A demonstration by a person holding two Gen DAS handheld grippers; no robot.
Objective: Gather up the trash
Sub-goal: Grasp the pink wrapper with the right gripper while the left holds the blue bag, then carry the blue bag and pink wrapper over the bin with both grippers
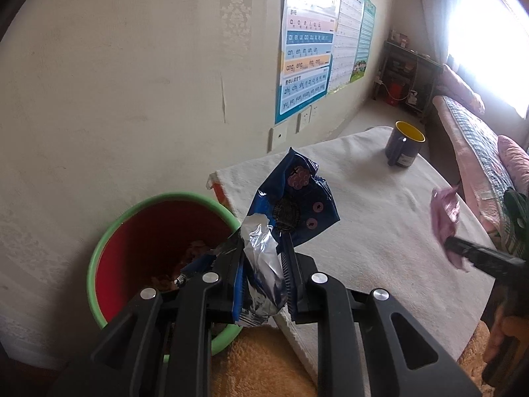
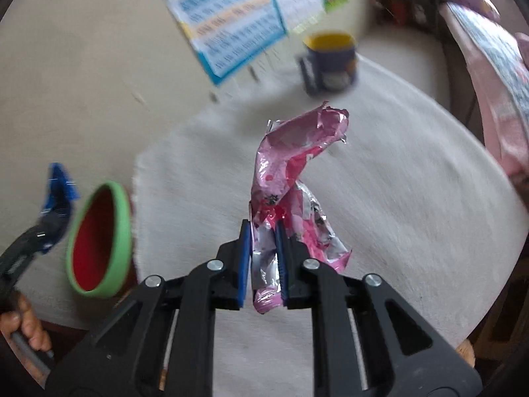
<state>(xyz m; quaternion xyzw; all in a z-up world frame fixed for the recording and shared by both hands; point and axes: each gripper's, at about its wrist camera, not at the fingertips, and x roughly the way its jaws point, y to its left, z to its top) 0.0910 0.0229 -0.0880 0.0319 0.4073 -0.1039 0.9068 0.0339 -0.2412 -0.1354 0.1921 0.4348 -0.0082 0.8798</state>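
Two crumpled snack wrappers show: one blue cookie wrapper [image 1: 291, 205] and one pink foil wrapper [image 2: 291, 178]. There is one bin with a green rim and red inside [image 1: 109, 241], one dark blue mug with a yellow inside [image 1: 405, 149] and one cloth-covered table [image 1: 380, 205]. Two black grippers, the left gripper [image 1: 261, 248] and the right gripper [image 2: 263, 228], and three wall charts [image 1: 307, 49] complete the count.
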